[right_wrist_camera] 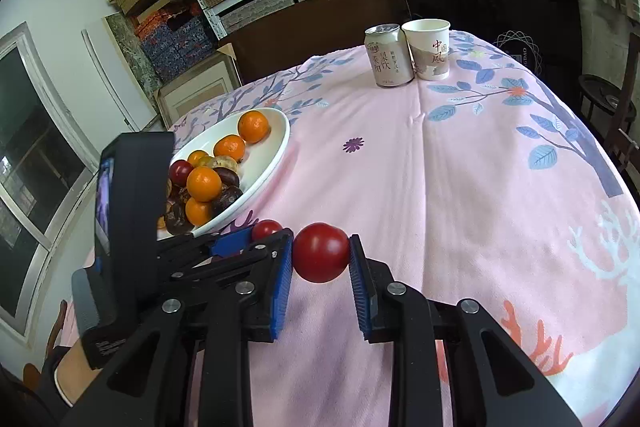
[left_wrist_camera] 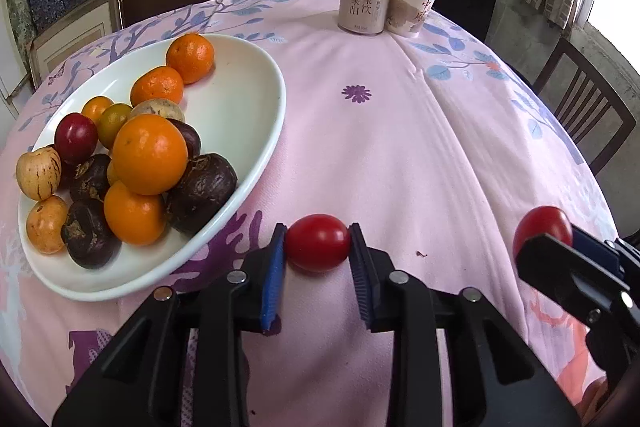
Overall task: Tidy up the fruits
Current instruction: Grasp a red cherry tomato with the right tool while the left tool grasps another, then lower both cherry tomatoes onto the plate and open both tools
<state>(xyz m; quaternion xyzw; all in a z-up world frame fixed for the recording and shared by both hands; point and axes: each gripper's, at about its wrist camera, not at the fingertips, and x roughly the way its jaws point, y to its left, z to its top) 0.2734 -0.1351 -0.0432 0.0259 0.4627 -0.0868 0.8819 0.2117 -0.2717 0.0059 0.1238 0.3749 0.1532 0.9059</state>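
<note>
Left gripper point(left_wrist_camera: 317, 247) clamps a red tomato point(left_wrist_camera: 317, 242) on the pink tablecloth point(left_wrist_camera: 400, 147), white fruit plate point(left_wrist_camera: 256, 67) at its 10 o'clock. Right gripper point(right_wrist_camera: 321, 255) pinches a second tomato point(right_wrist_camera: 321, 251) at left's 3 o'clock. Can point(right_wrist_camera: 388, 55) and paper cup point(right_wrist_camera: 428, 49) at 12.

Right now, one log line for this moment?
left hand-held gripper: shut on red fruit | right hand-held gripper: shut on second red fruit | plate: piled

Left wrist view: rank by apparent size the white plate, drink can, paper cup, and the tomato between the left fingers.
1. white plate
2. tomato, inflated by nearness
3. drink can and paper cup, too alike to rank
</note>
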